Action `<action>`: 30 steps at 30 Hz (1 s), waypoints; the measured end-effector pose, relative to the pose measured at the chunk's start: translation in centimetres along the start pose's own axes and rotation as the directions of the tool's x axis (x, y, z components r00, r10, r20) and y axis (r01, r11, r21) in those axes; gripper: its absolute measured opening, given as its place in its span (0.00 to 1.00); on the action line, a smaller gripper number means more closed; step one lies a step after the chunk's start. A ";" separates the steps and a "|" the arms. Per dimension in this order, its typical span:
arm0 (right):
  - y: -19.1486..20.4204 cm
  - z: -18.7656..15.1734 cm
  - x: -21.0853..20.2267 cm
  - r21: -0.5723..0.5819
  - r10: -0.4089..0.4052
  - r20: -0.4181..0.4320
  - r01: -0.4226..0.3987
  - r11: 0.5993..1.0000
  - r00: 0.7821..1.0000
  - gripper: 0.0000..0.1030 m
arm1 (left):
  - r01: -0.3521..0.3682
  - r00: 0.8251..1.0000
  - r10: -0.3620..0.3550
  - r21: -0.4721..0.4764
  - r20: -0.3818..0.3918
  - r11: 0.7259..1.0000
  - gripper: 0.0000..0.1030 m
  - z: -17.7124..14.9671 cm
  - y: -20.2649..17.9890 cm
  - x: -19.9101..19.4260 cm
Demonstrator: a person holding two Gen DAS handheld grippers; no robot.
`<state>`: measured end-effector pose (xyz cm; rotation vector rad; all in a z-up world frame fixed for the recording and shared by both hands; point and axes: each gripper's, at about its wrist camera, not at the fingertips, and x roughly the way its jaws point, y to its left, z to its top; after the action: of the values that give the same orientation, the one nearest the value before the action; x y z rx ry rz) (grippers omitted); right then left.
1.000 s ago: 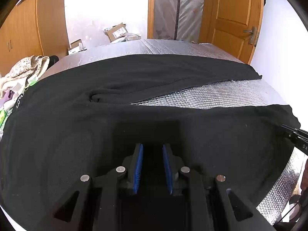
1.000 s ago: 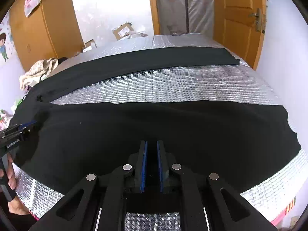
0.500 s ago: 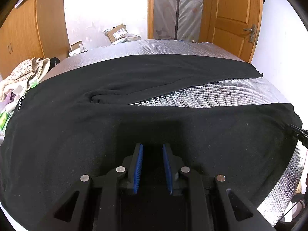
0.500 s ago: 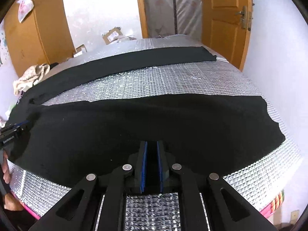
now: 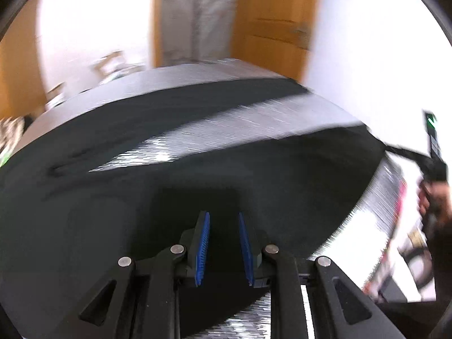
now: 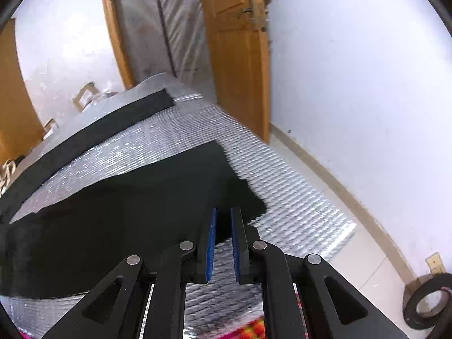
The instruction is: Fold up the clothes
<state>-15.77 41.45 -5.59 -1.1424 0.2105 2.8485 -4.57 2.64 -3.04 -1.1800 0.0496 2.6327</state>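
Black trousers (image 5: 197,186) lie spread on a foil-covered table (image 5: 254,118), one leg along the far side and one near. My left gripper (image 5: 223,217) hovers over the near leg, its blue pads apart, with only dark cloth seen behind the gap; this view is blurred. In the right wrist view my right gripper (image 6: 223,212) sits at the right-hand corner of the near leg (image 6: 127,212). Its pads are close together with the cloth's corner between them. A hand (image 5: 435,200) holding that gripper shows at the right edge of the left wrist view.
The table's foil edge (image 6: 325,226) drops to a tiled floor on the right. A wooden door (image 6: 237,56) and a white wall stand close behind. A roll of black tape (image 6: 426,302) lies on the floor. Cardboard boxes (image 6: 84,96) and a heap of clothes (image 5: 8,130) lie beyond the table's left end.
My right gripper has travelled right along the near hem from the leg's middle to its end corner. The left gripper has also shifted right and rolled, and foil now shows beneath it.
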 end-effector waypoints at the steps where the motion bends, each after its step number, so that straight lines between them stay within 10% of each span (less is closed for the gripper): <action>1: -0.2 0.0 0.1 -0.003 -0.008 -0.002 0.007 1.000 1.000 0.10 | 0.012 1.000 -0.012 0.020 -0.019 1.000 0.22 -0.3 -0.6 0.5; 5: -1.2 0.7 -0.3 0.048 -0.062 0.023 0.061 0.997 0.998 0.13 | 0.012 1.000 -0.011 0.033 -0.019 0.999 0.22 -0.8 -1.0 0.7; 15: 7.1 3.2 3.4 -0.111 0.167 -0.051 -0.172 0.979 0.985 0.13 | -0.080 0.997 0.081 -0.043 0.011 0.996 0.22 -0.5 1.0 -0.3; 30: 3.4 6.3 5.7 -0.107 0.001 -0.084 -0.011 0.994 0.996 0.10 | -0.106 0.994 0.107 -0.055 0.015 0.993 0.22 -1.6 2.1 0.4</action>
<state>-24.60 39.11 -4.68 -1.2850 0.0660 2.8506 -4.19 0.51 -4.59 -1.2023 0.0398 2.7534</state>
